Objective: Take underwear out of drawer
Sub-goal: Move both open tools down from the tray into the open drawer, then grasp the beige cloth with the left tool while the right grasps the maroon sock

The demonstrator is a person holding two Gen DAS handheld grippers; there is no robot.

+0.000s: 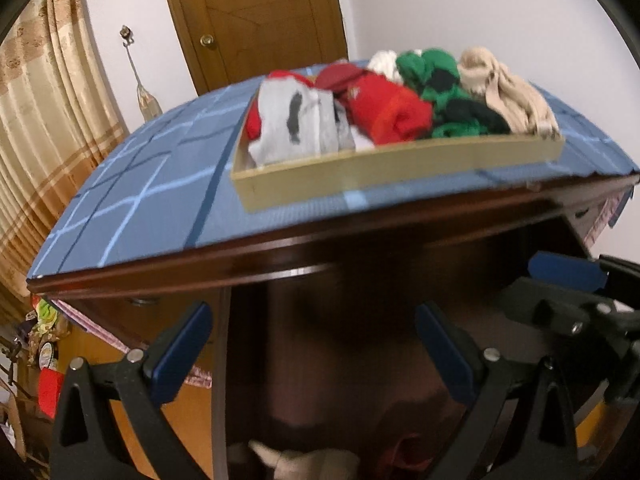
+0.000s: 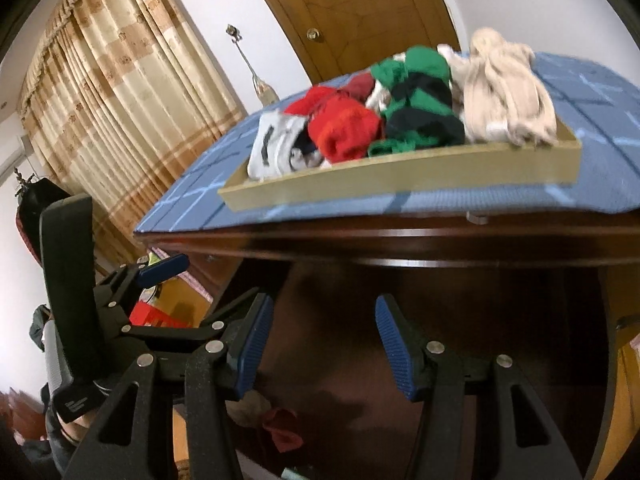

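Progress partway at best, judging from the tray (image 1: 360,168) above and beyond the left claw (image 1: 314,320): heaped with rolled garments (image 1: 384,108) in grey, red, green and beige, and set on a blue checked cloth (image 1: 160,184) over the dark wooden top. Probably fetched out of the drawer already, though not provable from this alone.

Left claw: spread wide and empty, blue pads (image 1: 180,356) clear of everything, aimed down into the dark hollow under the tabletop edge. Right claw (image 2: 324,304): likewise spread, holding nothing, close beside the left one and pointed into the same hollow.

Underwear left to fetch, as far as visible: a pale beige piece (image 1: 304,460) low and just ahead of the left claw, below its fingertips, with a dark red piece (image 1: 404,448) next to it on the side of the right-hand finger. Both also visible from the right claw, down below and toward its left-hand finger. Both lying deep in the drawer (image 1: 360,340), untouched, apart from either set of pads.

Remaining, by estimate: reaching lower into the hollow, closing on one piece, lifting it clear of the tabletop edge and adding it to the heap above. Number of pieces hidden deeper: impossible to tell, the inside being too dark and blurred.
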